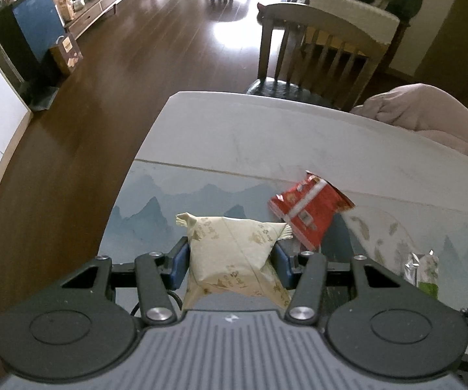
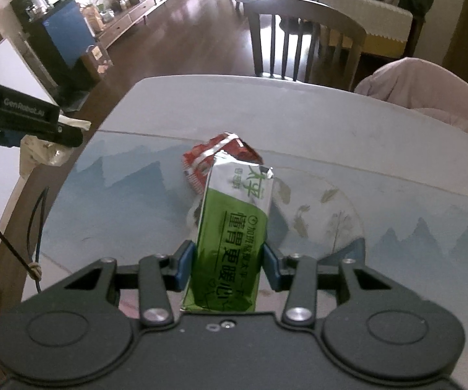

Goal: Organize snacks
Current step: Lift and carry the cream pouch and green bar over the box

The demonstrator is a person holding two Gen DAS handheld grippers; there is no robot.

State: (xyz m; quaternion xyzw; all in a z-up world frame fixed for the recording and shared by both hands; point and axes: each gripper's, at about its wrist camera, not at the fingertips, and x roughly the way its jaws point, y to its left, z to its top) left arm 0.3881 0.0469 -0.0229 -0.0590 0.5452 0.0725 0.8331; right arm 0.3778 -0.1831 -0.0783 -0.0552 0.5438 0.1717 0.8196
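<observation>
Left gripper (image 1: 230, 260) clamps cream packet (image 1: 234, 256); right gripper (image 2: 227, 265) clamps green packet (image 2: 234, 243). Red packet (image 2: 220, 159) lies just beyond on table (image 2: 364, 136); chair (image 2: 302, 39) behind table.

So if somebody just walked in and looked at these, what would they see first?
Probably the snacks being squeezed. The left hand-held gripper is shut on a cream packet with gold print, and the right hand-held gripper is shut on a green and silver packet, both up close above the table. Next, the red packet lying farther back on the table's mountain-picture mat.
</observation>
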